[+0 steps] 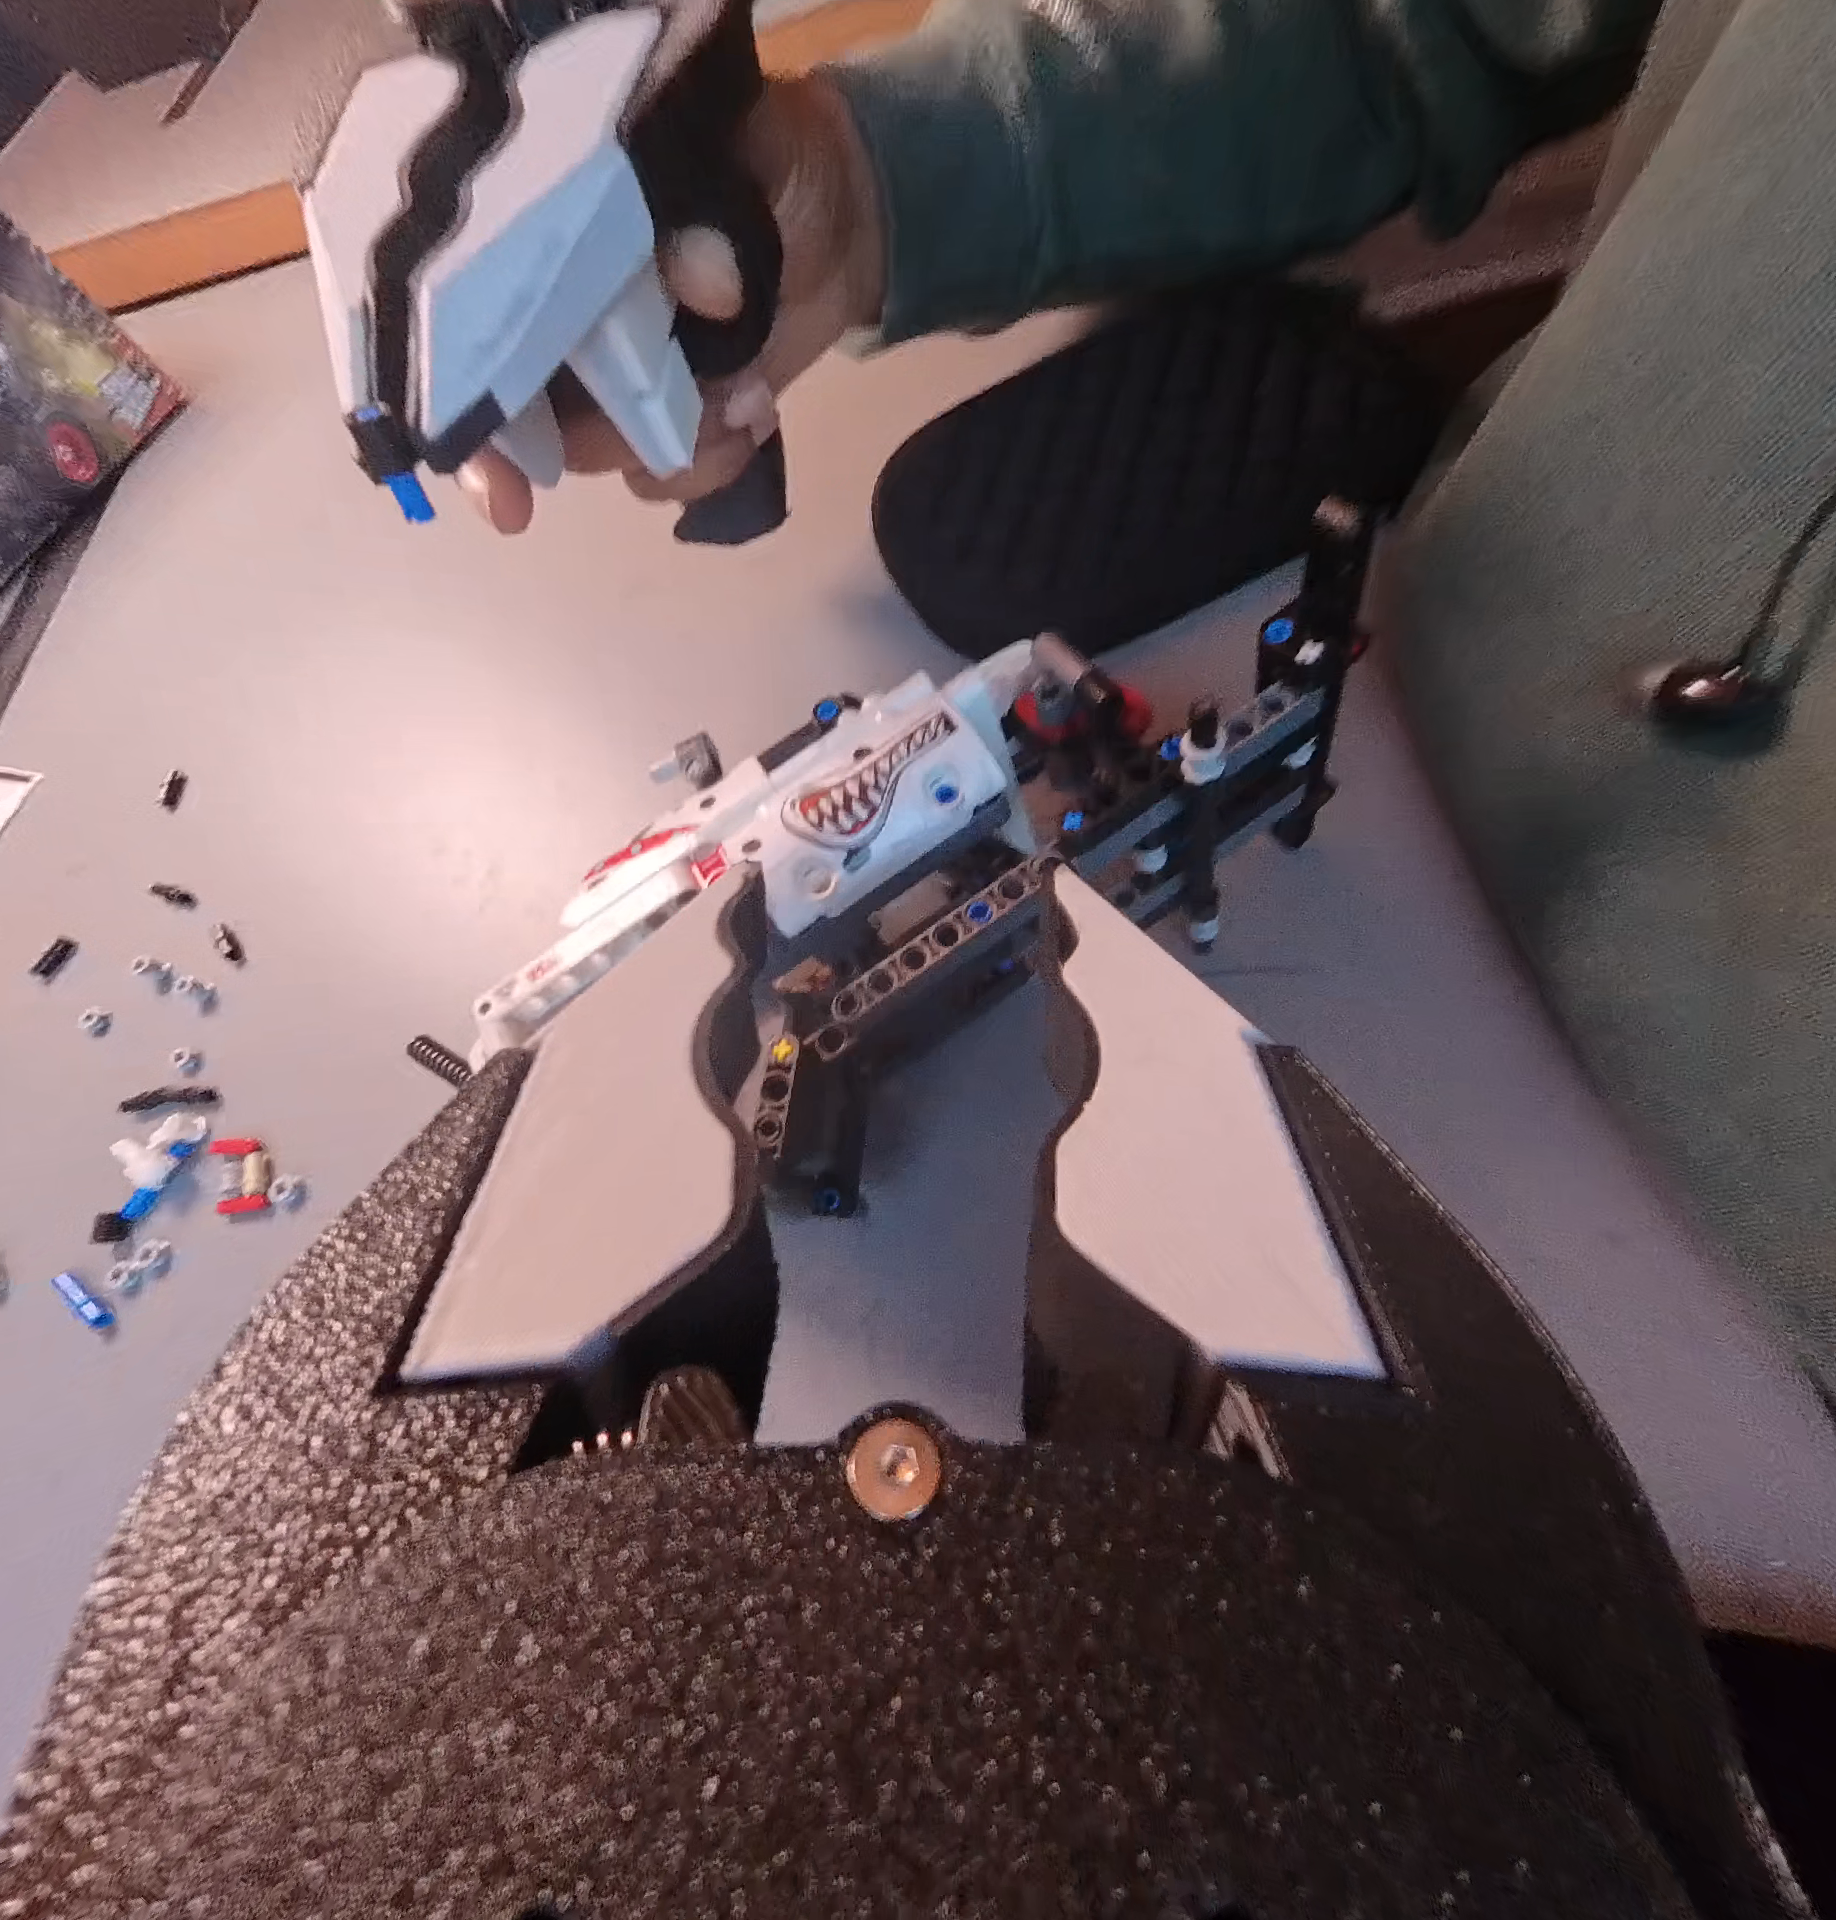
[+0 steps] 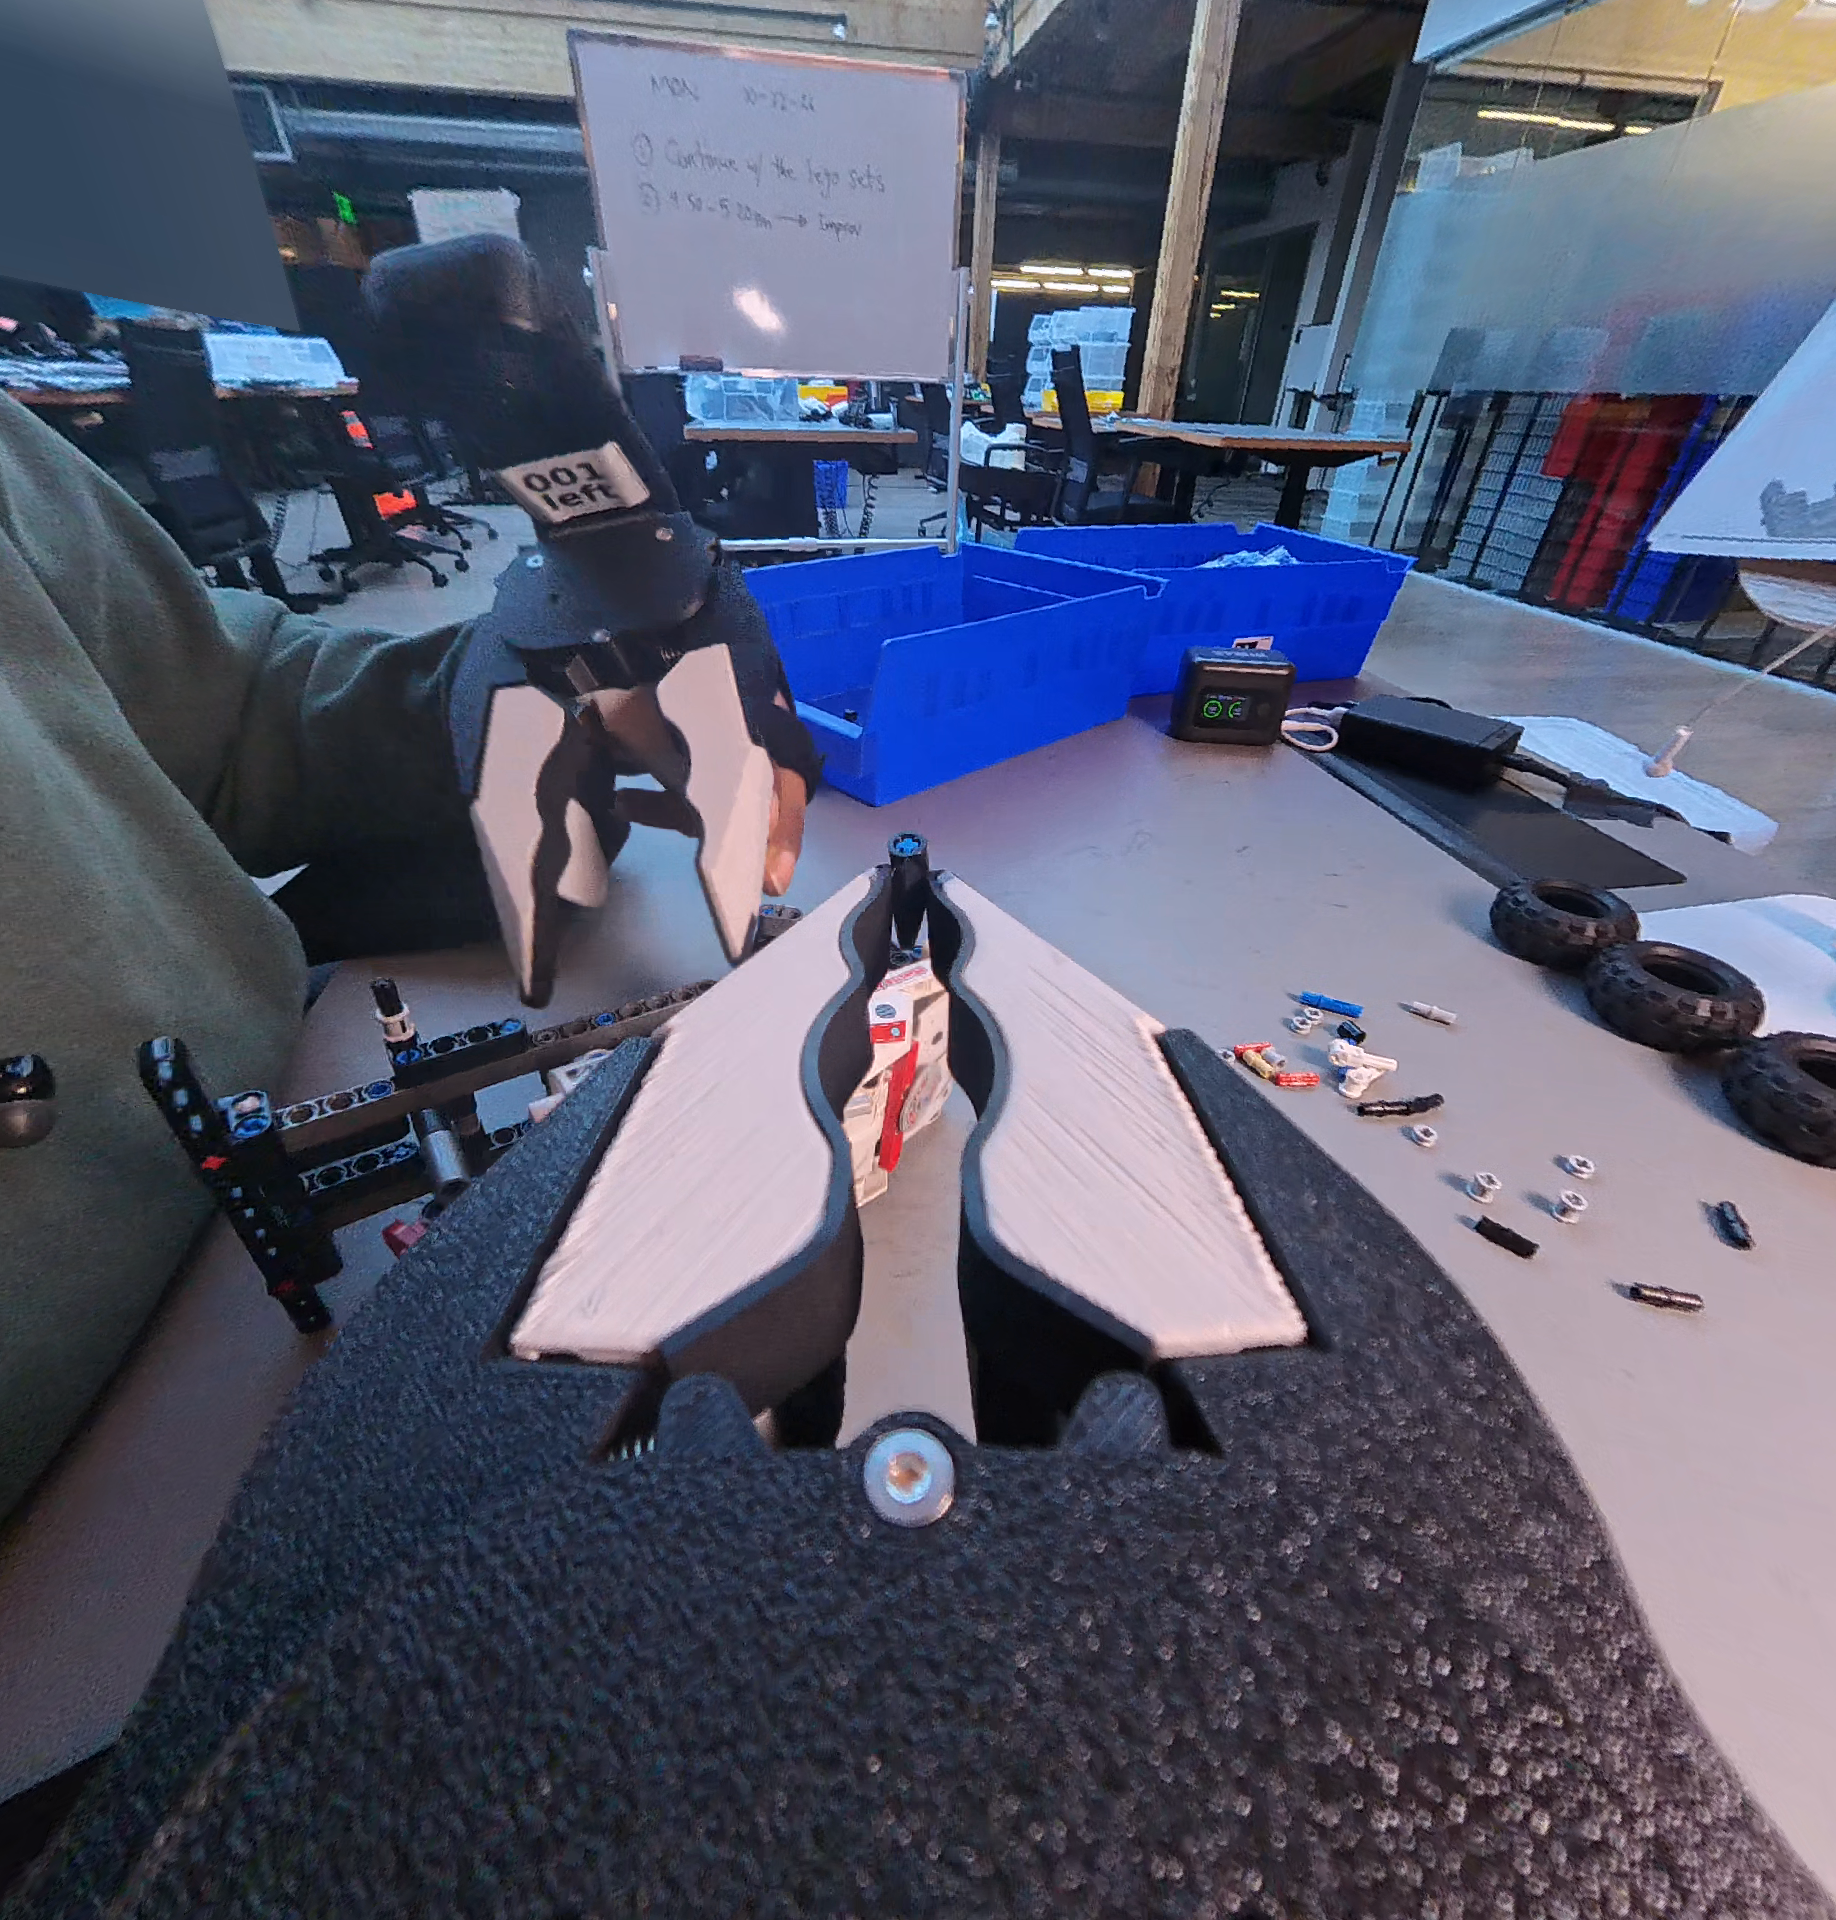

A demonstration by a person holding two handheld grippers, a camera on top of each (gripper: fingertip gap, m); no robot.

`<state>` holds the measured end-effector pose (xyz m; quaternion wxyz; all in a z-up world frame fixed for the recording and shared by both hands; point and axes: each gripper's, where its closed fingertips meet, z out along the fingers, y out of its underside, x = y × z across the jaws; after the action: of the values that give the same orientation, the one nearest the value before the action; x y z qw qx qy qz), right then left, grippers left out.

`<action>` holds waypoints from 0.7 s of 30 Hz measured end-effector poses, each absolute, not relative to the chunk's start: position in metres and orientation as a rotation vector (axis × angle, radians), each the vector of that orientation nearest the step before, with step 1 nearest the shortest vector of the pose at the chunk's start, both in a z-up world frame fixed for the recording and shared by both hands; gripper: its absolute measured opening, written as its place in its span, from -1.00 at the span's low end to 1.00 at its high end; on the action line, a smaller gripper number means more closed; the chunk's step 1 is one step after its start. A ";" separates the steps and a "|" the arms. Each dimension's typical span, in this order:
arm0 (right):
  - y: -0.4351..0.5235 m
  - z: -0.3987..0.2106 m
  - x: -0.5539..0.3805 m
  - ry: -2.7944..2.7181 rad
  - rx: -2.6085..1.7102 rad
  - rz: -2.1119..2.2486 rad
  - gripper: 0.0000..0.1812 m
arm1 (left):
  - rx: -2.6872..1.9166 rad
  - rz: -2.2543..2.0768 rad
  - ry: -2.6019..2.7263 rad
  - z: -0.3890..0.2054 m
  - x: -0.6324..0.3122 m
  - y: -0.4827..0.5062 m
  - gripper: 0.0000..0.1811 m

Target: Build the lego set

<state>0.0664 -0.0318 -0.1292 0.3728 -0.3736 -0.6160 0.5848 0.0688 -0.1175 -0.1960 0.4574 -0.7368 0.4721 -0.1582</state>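
The part-built lego model has white shark-mouth panels and a dark grey beam frame and lies on the grey table. My left gripper is open, with its fingers on either side of the model's perforated beam. From the right wrist view the left gripper hangs just above the dark frame. My right gripper is shut on a short black pin with a blue end. The right gripper also shows in the left wrist view, held up above the table with the pin at its tips.
Small loose pins and connectors lie scattered on the table. Three black tyres sit at the right. Blue bins, a small black device and a whiteboard stand behind. The set's box is at the far left. A person's green sleeve is close by.
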 end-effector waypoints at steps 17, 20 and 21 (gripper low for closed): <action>0.086 -0.255 0.056 -1.873 -1.443 0.509 -0.58 | -1.776 -0.391 1.035 -0.185 0.061 -0.098 -0.45; 0.067 -0.225 0.066 -1.854 -1.445 0.711 -0.52 | -1.787 -0.348 1.075 -0.183 0.061 -0.091 -0.43; 0.050 -0.215 0.072 -1.871 -1.441 0.826 -0.55 | -1.796 -0.334 1.109 -0.184 0.062 -0.089 -0.41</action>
<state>0.0718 0.0502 -0.2150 0.3142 -0.5469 -0.7100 0.3133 0.0624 -0.0887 -0.1842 0.4813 -0.7367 0.4549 -0.1371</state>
